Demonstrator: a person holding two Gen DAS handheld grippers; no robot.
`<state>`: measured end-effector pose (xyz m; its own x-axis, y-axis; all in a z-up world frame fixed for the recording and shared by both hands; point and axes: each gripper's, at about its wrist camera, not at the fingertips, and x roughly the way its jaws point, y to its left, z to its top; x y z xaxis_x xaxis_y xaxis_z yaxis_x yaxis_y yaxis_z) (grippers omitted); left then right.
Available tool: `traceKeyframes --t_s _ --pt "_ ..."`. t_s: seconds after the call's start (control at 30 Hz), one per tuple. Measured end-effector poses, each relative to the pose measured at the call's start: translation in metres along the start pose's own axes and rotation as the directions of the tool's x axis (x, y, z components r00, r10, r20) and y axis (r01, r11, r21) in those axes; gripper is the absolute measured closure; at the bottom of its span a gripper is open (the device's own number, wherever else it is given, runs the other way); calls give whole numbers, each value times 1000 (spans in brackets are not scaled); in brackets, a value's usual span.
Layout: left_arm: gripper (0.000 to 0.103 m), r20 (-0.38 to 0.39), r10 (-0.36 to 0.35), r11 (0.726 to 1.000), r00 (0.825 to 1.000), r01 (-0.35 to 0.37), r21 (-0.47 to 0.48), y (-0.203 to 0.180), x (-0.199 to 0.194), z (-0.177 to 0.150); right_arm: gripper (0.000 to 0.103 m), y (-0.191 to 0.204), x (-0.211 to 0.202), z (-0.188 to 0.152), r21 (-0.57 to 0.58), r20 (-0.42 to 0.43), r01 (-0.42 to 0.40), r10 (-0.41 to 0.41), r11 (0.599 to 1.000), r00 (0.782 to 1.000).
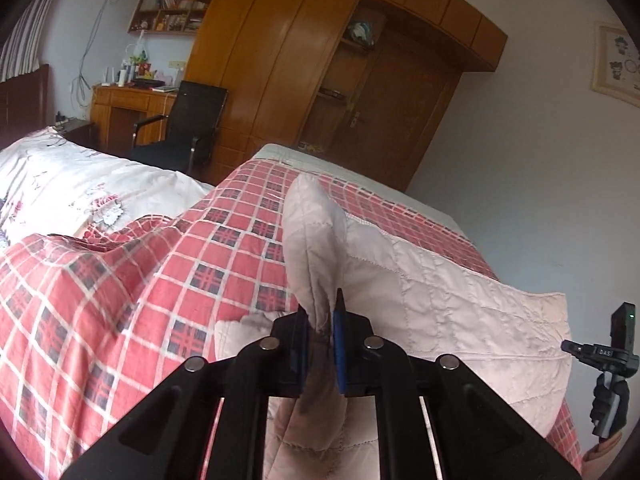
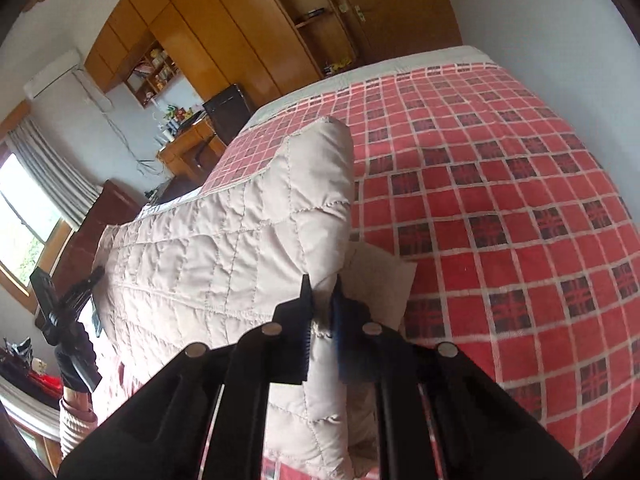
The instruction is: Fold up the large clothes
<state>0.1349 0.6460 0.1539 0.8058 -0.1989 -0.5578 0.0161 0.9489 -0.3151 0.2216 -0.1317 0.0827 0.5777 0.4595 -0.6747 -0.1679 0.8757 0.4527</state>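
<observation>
Quilted jacket (image 1: 440,280) pinched by both grippers, over plaid bedspread (image 2: 500,200)

Left gripper (image 1: 322,318) — matte black frame, two angular arms, four round silver pins across the linkage, blue pads on the inner finger faces. Right gripper (image 2: 320,304) — same black build, same four silver pins, blue pad on one finger (image 2: 340,320). Hand (image 2: 74,364) wears a black glove; ribbed beige knit sleeve (image 2: 74,424) at the wrist.
</observation>
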Motion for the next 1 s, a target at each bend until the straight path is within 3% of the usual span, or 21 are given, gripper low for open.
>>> traceKeyframes --t_s 0.1,0.23,0.4,0.57,0.63,0.73,0.83,1.0 --pt "93 -106 33 999 994 -36 -22 13 39 -6 95 -9 28 6 19 -42 29 -28 999 999" --pt "92 -226 77 996 971 -85 -24 29 85 -27 95 -29 68 4 65 -118 94 -86 993 989" --pt "89 -298 57 993 953 -85 -83 48 109 -47 94 -49 98 -8 101 -186 116 -96 988 978" --pt "80 -300 -10 987 954 -39 -155 55 83 -41 85 -46 82 -12 85 -152 116 -102 990 983" --pt "70 -279 -44 984 959 -7 -179 59 59 -40 73 -45 68 -15 81 -132 103 -91 991 987" --pt "62 -259 -63 986 964 19 -168 62 24 -49 71 -40 39 -28 62 -117 29 -22 998 993" --pt "56 -260 -69 990 963 33 -140 61 -5 -67 59 -35 17 -52 46 -142 -47 53 998 989" --pt "55 -281 -115 987 953 78 -139 59 -32 -102 59 -18 4 -95 -33 -191 -68 60 997 980"
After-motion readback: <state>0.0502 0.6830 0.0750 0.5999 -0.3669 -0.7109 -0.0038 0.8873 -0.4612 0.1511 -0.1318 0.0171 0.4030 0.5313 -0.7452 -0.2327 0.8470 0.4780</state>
